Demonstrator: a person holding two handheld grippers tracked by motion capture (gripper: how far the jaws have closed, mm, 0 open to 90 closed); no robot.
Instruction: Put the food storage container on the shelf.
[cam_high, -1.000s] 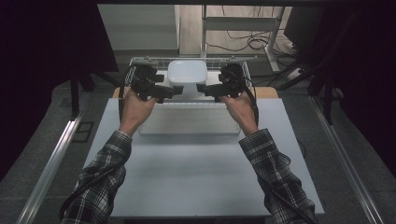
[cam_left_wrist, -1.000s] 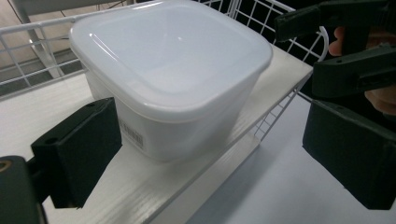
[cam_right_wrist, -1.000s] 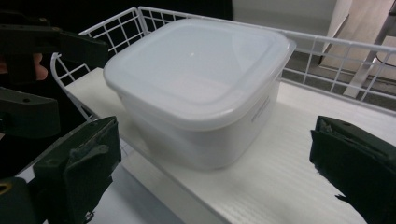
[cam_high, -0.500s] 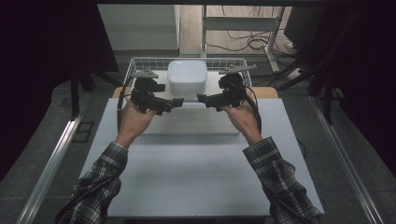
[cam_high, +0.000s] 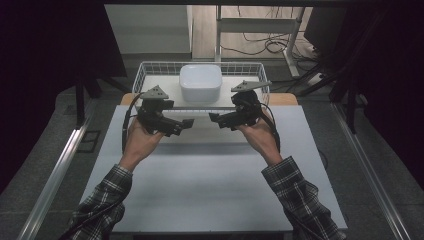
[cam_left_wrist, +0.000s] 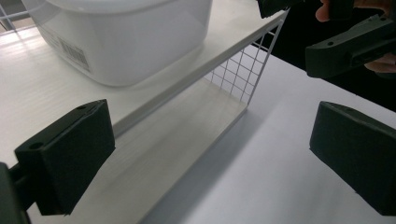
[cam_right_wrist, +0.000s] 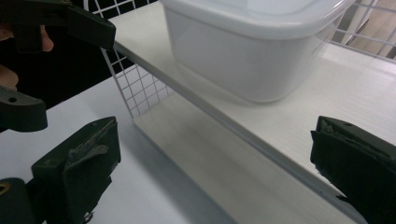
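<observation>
One white lidded container (cam_high: 200, 82) sits on the top shelf of a wire-sided rack (cam_high: 150, 70) at the far edge of the table (cam_high: 200, 190), beyond and between two grippers. The left gripper (cam_high: 187, 123) and right gripper (cam_high: 214, 118) both hang with jaws wide apart (nothing between them), tips facing each other. A second ago they flanked the container; now both have drawn back toward the person.
</observation>
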